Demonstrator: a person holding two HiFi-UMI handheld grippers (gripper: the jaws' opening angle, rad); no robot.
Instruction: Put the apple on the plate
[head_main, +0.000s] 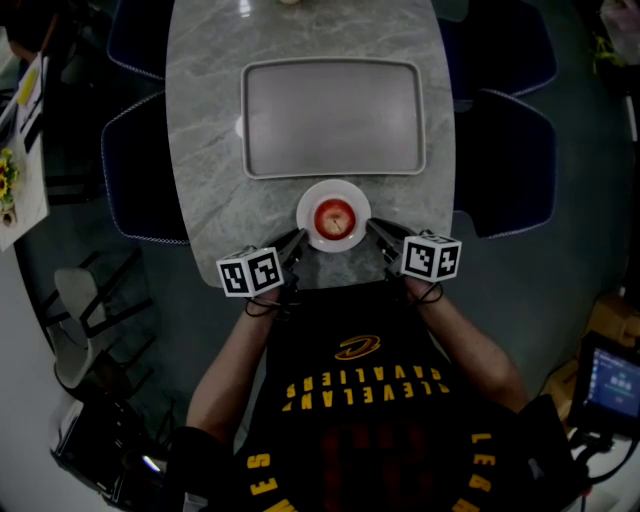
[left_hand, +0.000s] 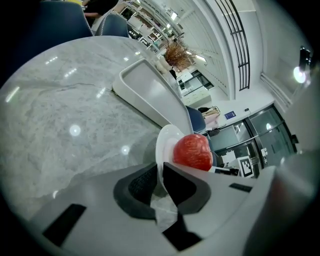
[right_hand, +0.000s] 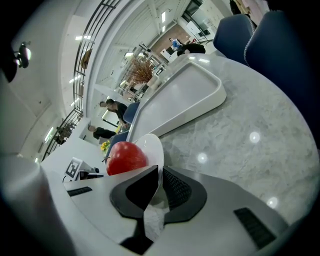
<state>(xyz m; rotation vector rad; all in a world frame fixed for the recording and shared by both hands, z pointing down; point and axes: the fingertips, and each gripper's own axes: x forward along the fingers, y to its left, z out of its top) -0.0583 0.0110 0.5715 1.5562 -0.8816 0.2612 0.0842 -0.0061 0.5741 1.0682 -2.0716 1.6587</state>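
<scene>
1. Head view: the red apple (head_main: 335, 214) sits right in the middle of the small white plate (head_main: 309, 228), which is on the near edge of the grey marble table (head_main: 205, 150). Just behind the plate there's a big empty grey tray (head_main: 332, 165). The left gripper (head_main: 299, 240) comes in at the plate's left side and the right gripper (head_main: 373, 229) at its right side, both tips touching the rim. The person's forearms run back toward a dark shirt with yellow lettering.
2. Left gripper view: the jaws are pinched nearly together with the thin plate rim caught between them. The apple is on the plate just past the jaw tips, and the tray lies further out on the marble.
3. Right gripper view: same deal mirrored, with narrow jaws clamped on the plate rim, the apple just beyond on the plate, and the tray behind it. Blue chairs (right_hand: 260, 35) stand at the table's edge.
</scene>
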